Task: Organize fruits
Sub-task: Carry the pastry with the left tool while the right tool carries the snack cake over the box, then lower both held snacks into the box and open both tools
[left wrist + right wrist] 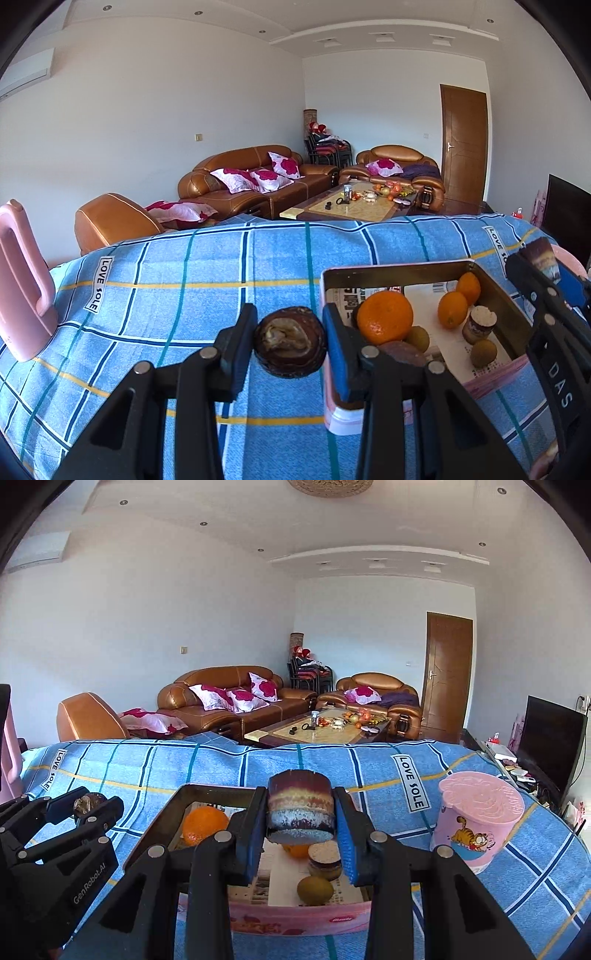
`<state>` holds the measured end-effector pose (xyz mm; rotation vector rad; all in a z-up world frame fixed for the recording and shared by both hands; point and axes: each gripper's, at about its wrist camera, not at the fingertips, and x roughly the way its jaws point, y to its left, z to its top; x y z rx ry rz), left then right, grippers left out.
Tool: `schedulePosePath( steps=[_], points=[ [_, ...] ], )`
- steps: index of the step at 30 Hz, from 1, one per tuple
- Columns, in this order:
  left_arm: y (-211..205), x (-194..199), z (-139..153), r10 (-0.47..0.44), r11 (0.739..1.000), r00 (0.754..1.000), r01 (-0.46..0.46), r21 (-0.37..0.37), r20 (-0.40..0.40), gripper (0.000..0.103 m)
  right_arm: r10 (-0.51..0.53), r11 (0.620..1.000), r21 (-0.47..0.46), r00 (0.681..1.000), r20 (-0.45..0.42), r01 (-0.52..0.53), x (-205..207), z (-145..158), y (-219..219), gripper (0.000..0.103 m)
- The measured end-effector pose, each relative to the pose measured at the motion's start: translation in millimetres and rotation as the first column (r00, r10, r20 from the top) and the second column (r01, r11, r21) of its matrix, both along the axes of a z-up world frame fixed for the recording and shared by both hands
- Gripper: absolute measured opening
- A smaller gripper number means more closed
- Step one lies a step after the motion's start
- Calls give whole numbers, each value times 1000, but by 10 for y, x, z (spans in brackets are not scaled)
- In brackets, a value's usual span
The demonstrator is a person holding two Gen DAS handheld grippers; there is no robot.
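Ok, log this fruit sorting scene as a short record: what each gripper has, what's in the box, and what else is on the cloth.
left gripper: shut on dark brown round piece
right gripper: shut on layered cylinder, over the box
box: three oranges, two kiwis, small layered cylinder
cloth: blue plaid
beside box: pink lidded cup

The left gripper [290,341] is built from matte black plastic struts that fan back from two flat fingers [242,343] lined with blue pads. Round silver screws are set at each joint behind the fingers. On its side, white letters reading "GenRobot.AI" are printed. The right gripper [301,825] is made the same way: black linkages, silver screws, ribbed blue pads [345,843]. White letters "DAS" are seen along its black flank.
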<state>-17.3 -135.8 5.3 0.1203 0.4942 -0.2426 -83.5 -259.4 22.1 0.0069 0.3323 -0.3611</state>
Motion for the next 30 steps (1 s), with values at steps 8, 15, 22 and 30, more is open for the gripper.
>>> schedulePosePath(
  steps=[8,15,22,30],
  points=[
    [-239,69,10,-33,999,999,33,-16,-10,38,-40,999,18,999,11,40,23,32,-183,37],
    [-432,184,-9,-54,998,998,53,-31,-30,38,-66,998,23,998,-3,66,110,29,-344,37],
    [-552,317,-78,-71,997,994,68,-47,-77,38,-70,998,7,997,-35,70,271,-21,-413,37],
    [-571,395,-83,-75,996,993,71,-54,-89,38,-57,998,-3,996,-65,57,430,-41,-421,37]
  ],
)
